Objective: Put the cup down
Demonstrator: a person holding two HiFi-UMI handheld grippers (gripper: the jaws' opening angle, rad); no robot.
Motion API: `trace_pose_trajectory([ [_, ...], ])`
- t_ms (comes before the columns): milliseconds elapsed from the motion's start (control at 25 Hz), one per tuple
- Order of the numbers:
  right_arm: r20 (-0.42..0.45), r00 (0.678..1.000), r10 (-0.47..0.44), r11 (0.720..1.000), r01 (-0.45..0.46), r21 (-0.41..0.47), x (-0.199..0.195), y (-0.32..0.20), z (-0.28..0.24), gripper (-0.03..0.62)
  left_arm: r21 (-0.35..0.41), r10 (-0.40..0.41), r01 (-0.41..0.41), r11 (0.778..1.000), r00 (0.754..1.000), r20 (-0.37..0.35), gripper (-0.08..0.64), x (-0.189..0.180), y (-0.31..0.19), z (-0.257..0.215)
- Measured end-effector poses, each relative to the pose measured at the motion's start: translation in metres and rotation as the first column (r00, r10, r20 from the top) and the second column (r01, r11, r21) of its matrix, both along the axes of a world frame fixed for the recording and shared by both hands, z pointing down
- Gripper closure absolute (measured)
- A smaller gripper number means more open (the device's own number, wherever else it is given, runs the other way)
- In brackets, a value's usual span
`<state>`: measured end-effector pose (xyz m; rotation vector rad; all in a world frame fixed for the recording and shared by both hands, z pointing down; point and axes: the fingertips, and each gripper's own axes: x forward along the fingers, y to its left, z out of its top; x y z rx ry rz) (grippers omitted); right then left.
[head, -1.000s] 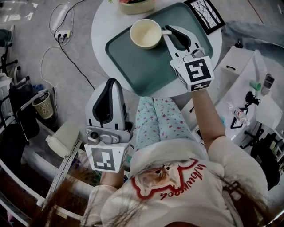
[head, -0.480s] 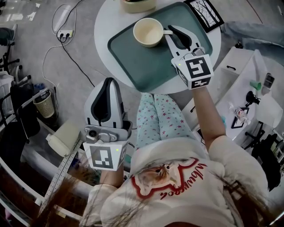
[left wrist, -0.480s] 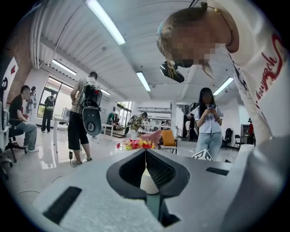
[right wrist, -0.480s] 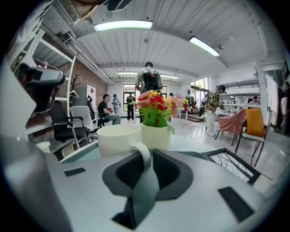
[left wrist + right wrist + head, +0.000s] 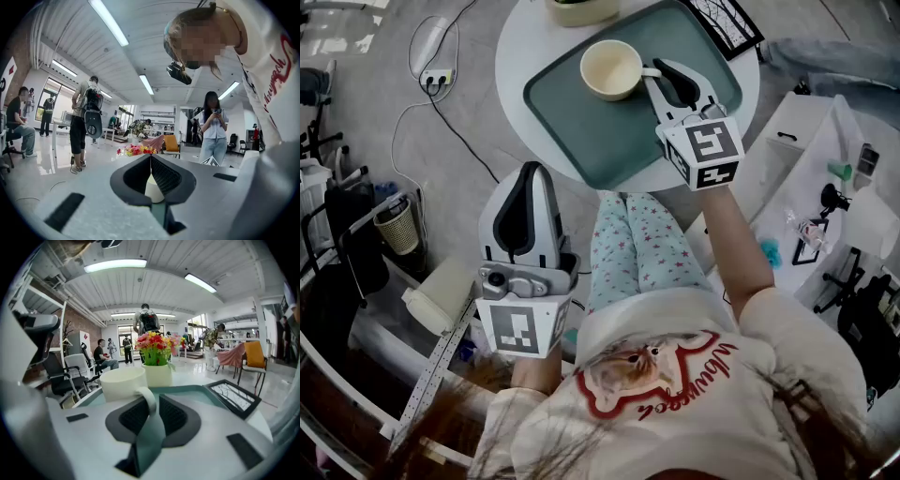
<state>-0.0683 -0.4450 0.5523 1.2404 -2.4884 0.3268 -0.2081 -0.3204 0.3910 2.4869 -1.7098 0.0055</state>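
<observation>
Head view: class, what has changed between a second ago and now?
Nothing clearly moved; only the framing shifts slightly. The cup sits on the tray as before, and its handle is still held between the jaws of the right tool, not let go. The left tool stays shut, away from the table.

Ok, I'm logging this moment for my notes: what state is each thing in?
cup: upright, empty, apparently resting on the tray.
right gripper: shut on the cup's handle.
left gripper: shut, holding nothing, off to the side of the table.
tray: flat on the table.
flower pot: upright, beyond the tray.
</observation>
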Motion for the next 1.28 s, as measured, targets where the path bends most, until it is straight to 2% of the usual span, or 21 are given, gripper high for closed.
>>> trace_pose_trajectory([
  [120,0.059,0.997,0.059,0.997,-0.055,-0.062,0.005,0.004,0.004,0.540,-0.009,0.014,-0.014,1.000,1.000,0.003,0.545,0.004,0.001,0.003],
  [240,0.049,0.995,0.084,0.995,-0.081,-0.060,0.008,0.008,0.002,0.540,0.000,0.031,-0.031,1.000,0.999,-0.016,0.545,0.009,0.002,0.000],
  [520,0.051,0.994,0.094,0.994,-0.091,-0.059,0.015,0.023,-0.004,0.540,-0.005,0.050,-0.050,0.999,0.999,-0.007,0.545,0.013,0.004,0.001],
  [680,0.085,0.990,0.114,0.993,-0.111,-0.048,0.020,0.026,-0.019,0.539,0.002,0.072,-0.072,0.997,0.997,-0.006,0.545,0.020,0.003,-0.002],
  [1000,0.159,0.980,0.118,0.989,-0.131,0.074,0.026,0.026,-0.087,0.540,0.047,0.100,-0.099,0.994,0.995,-0.022,0.545,0.031,-0.006,-0.022],
  [1280,0.207,0.978,0.020,0.977,-0.063,0.202,0.005,0.033,-0.164,0.540,0.084,0.107,-0.107,0.991,0.994,-0.002,0.545,0.029,-0.013,-0.050],
])
